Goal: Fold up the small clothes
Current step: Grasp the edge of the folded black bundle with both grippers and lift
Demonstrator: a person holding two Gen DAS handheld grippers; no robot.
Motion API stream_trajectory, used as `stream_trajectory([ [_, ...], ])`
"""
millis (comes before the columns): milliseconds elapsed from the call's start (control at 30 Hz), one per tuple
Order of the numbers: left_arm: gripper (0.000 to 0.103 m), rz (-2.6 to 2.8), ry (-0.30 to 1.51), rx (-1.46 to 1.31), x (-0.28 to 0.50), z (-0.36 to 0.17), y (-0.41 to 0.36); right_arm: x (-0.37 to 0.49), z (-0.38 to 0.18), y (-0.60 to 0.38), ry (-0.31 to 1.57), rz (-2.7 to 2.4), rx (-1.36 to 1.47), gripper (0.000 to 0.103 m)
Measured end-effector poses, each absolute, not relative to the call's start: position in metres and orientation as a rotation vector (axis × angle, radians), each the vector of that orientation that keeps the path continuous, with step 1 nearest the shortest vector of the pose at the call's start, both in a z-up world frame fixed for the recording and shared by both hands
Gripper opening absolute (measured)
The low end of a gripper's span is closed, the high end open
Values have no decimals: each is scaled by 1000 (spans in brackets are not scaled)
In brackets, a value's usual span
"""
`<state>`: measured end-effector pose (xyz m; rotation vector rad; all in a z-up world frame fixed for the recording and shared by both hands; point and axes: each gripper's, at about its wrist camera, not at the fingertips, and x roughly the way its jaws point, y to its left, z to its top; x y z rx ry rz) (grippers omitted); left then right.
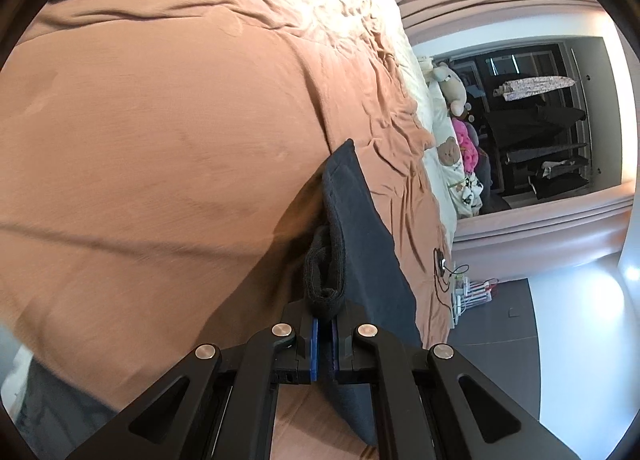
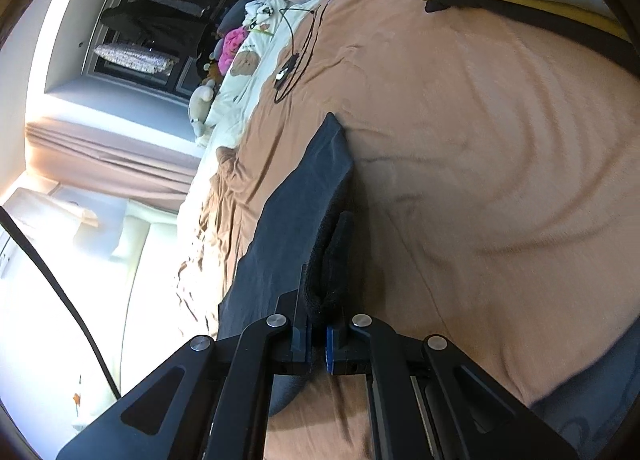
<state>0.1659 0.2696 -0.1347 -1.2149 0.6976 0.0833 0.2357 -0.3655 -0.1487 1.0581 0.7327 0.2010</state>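
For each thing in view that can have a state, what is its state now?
Left gripper: shut on the dark garment.
Right gripper: shut on the dark garment.
Dark garment: pinched at its thick ribbed edge by both grippers, partly lifted off the bed.
Bed cover: spread out, wrinkled.
Black cable: lying loose on the bed.

I worked in a home bedroom: a bed (image 1: 160, 119) under a tan cover, plush toys (image 1: 454, 85) by the pillows, an open wardrobe (image 1: 536, 119) with hanging clothes.

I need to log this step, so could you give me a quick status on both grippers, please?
Left gripper shut on dark garment. Right gripper shut on it too. Garment lifted off brown bedspread. Nothing in the way.
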Motion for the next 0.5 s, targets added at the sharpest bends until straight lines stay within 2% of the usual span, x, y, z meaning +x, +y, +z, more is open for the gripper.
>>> stream_trajectory([
  [500, 4, 71, 662, -1235, 96, -145, 282, 194, -147, -372, 784, 207, 987, 0],
])
